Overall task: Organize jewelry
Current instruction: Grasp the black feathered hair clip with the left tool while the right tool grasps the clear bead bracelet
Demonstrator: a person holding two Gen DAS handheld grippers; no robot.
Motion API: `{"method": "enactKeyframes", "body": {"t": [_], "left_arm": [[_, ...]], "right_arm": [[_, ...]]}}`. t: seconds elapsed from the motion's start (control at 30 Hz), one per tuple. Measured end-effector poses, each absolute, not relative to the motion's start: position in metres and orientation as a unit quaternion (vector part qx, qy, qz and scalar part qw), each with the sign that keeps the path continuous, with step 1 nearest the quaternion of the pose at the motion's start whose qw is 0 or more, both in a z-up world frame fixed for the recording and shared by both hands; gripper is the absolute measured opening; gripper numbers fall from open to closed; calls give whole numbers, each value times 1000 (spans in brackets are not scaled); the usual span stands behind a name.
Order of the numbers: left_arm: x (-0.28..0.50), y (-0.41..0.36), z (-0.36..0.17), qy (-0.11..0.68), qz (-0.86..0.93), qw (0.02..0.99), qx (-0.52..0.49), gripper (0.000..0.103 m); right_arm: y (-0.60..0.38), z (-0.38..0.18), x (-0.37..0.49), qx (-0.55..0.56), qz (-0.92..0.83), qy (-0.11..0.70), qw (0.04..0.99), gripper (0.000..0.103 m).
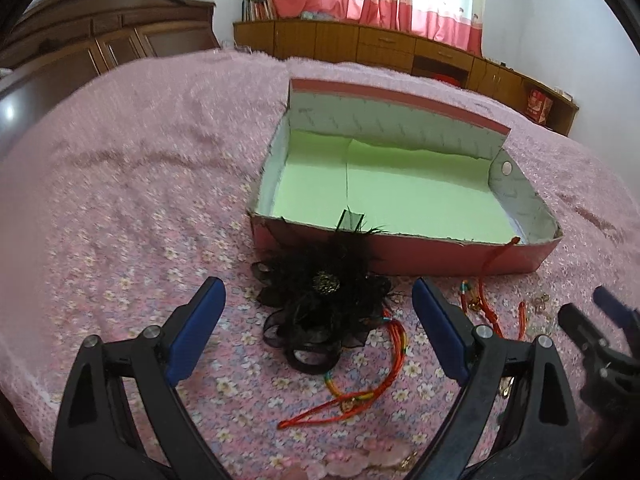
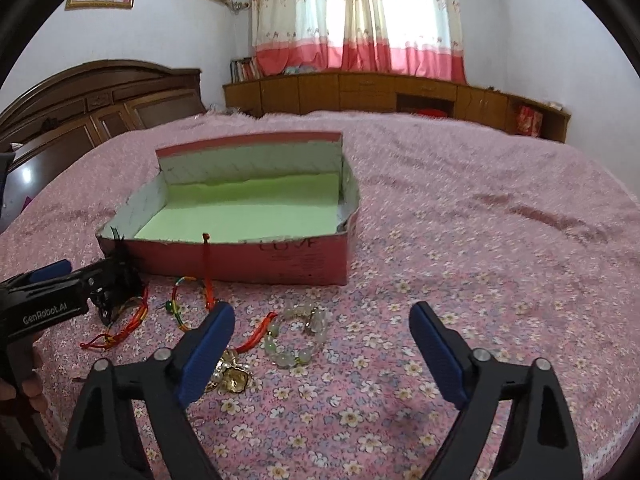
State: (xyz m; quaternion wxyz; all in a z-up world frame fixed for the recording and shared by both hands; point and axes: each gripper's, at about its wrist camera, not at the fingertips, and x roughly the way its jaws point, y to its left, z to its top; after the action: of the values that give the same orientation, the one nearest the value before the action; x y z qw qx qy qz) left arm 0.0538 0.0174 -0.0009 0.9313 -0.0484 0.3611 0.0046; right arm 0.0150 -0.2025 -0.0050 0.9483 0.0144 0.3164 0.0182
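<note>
A red box [image 1: 440,256] with a green floor lies open on the bed; it also shows in the right wrist view [image 2: 280,264]. A black feathered hair ornament [image 1: 324,304] lies in front of it, between the fingers of my open left gripper [image 1: 318,292]. Red and rainbow cords [image 1: 360,384] lie just behind the ornament. My right gripper [image 2: 322,312] is open and empty above a pale bead bracelet [image 2: 296,340]. A gold brooch [image 2: 232,376] and red string bracelets [image 2: 192,304] lie to its left. The left gripper shows in the right wrist view [image 2: 80,284].
A pink floral bedspread [image 2: 480,280] covers the bed. A wooden headboard [image 2: 100,100] stands to the left and low wooden cabinets [image 2: 360,92] under a curtained window at the back. A pink item [image 1: 360,464] lies at the bed's near edge.
</note>
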Motion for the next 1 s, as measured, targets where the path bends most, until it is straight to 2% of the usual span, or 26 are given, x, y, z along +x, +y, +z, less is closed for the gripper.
{"method": "enactKeyframes", "body": {"t": [0.17,0.2,0.27,0.33,0.47,0.53,0.63,0.8,1.0], "left_arm": [[68,20,-10,388,-5,919,-69,87],[71,22,-12,394,-6,916,-77,86],[76,26,-17,405,-7,909,-97,75],[81,30,-22,420,-17,900,-114,71],[80,30,-26,427,-27,895,-129,62],[79,25,-24,424,-33,898,-116,57],[76,20,-20,415,-37,904,-100,56],[64,24,-10,396,-44,911,-102,55],[49,28,6,381,-44,919,-96,55]], "right_arm": [[-204,-18,33,25,26,362,932,77],[-205,-21,35,29,26,369,929,73],[-210,-29,40,46,26,393,918,65],[-214,-33,43,60,23,404,912,55],[-221,-37,44,65,24,412,909,40],[-222,-37,45,67,30,416,907,28],[-220,-35,44,64,36,412,908,16],[-214,-27,41,59,47,399,914,11],[-216,-13,30,59,49,376,923,9]]}}
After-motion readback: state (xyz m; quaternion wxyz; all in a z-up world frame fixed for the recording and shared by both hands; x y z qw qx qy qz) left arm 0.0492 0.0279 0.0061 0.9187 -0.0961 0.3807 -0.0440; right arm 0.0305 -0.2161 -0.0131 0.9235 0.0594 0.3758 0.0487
